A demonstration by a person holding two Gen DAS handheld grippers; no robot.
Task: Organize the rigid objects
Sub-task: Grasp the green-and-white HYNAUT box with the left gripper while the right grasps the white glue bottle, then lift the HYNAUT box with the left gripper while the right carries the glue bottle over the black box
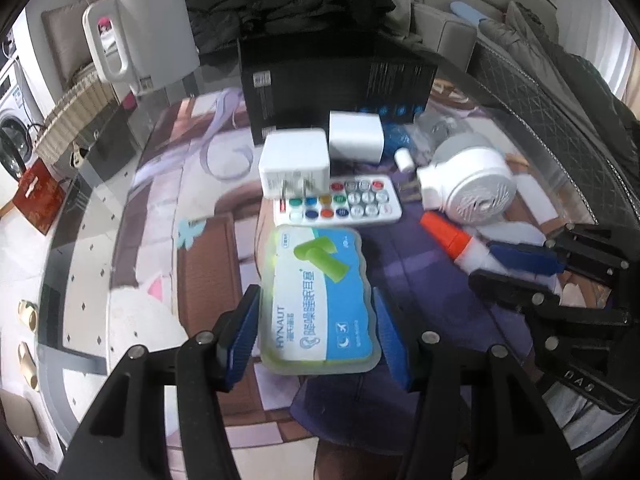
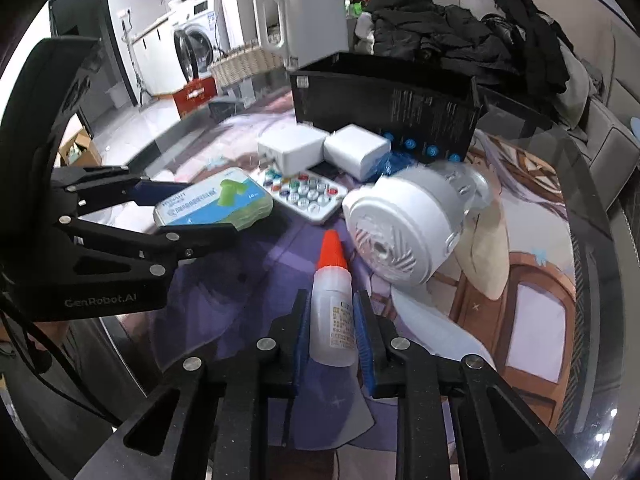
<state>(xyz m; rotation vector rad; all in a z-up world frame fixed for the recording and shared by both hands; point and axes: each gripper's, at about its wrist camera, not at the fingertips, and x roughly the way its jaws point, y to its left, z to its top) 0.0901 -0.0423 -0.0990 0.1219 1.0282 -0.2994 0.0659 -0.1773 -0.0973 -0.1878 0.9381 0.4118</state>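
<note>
We hold two items at once, presumably to carry both to the black box (image 2: 384, 108) at 12 o'clock. The left gripper (image 1: 316, 328) has its jaws pressed on the flat, wavy-edged earplug case (image 1: 316, 296), glossy plastic. The right gripper (image 2: 332, 324) is clamped narrow on the smooth glue bottle (image 2: 332, 312), orange cone tip forward. At 1 o'clock lies the ribbed white fan (image 2: 400, 224).

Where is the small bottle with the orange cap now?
In the right wrist view the bottle stands low at centre, gripped by the right claw, with the white round fan just beyond it to the right.
</note>
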